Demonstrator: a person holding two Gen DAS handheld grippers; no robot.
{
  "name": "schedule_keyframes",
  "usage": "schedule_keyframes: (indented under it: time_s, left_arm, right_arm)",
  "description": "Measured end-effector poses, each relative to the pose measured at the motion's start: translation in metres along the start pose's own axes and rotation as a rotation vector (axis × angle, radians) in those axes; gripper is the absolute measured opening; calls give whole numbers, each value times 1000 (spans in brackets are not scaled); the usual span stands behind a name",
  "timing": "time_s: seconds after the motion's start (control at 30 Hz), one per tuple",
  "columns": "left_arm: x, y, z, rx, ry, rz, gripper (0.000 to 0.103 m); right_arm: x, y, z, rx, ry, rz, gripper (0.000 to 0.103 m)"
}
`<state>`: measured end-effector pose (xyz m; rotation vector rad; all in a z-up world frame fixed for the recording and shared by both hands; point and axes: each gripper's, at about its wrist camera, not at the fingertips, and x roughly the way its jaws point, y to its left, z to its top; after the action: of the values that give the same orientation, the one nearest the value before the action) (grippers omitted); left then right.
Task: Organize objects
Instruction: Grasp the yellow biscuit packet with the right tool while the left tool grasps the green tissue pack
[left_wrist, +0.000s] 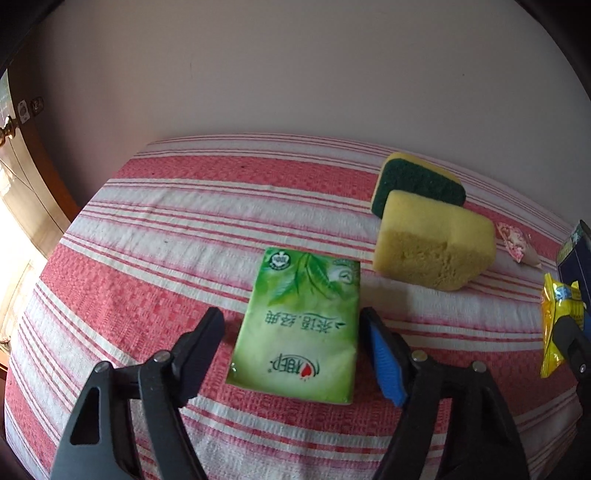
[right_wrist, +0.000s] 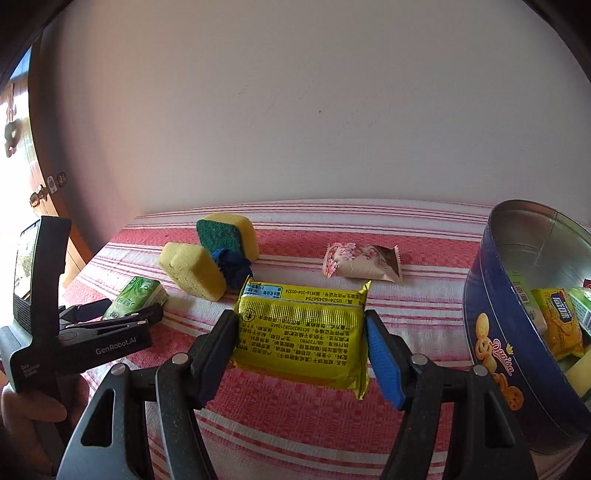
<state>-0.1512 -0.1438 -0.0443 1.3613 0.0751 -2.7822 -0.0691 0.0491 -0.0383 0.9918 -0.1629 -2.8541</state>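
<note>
1. Step in hand: two pick-ups at once, both headed (I judge) for the tin (right_wrist: 491, 314) at the right edge of the desk (left_wrist: 147, 258), which already holds packets like these
2. The right claw (right_wrist: 301, 321) is pinching the yellow packet (right_wrist: 303, 332) across its short sides, both pads flat against the wrapper; the packet seems to hang just clear of the cloth, left of the tin
3. The left claw (left_wrist: 291, 317) is spread astride the green pack (left_wrist: 299, 325), which lies flat on the near middle of the desk; bare cloth shows between the left finger and the pack, and the blue pad on the right is just beside the pack's edge, so nothing is gripped yet
4. Left on the desk: a plain sponge (left_wrist: 432, 243) leaning against a scourer sponge (left_wrist: 417, 181) at the far side, a dark blue rag (right_wrist: 232, 266) tucked beside them, and a pink sweet (right_wrist: 362, 262) near the far middle
5. Next for the right claw: carry the packet right, over the tin's rim, and let go only once it is above the open mouth; the tin looks tilted towards the camera, so a low pass may knock its wall
6. Next for the left claw: close squarely on the pack's long sides; the wrapper is soft and slick, so a skewed squeeze could crumple it or let it slip out
</note>
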Motion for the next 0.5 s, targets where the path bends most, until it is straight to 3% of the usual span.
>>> schedule_keyframes:
  time_s: [0.17,0.3,0.37,0.4,0.5]
  left_arm:
    - [-1,0,1,-5,0,5,72]
    - [0,1,2,13,11,-16,82]
    - [0,3,3,13,12,-20,82]
    - [-1,5,3,6,8,-20,78]
    - [-8,14,2,-53,-16,-1,52]
  right_arm:
    - [0,-4,-4,13,13,3,70]
    - [-1,-7,-5,24,6,5,70]
    - [-1,-8,-6,31,5,6,70]
    - [-2,-9,-6,37,4,5,70]
    - [-2,-13,-6,54,5,4,70]
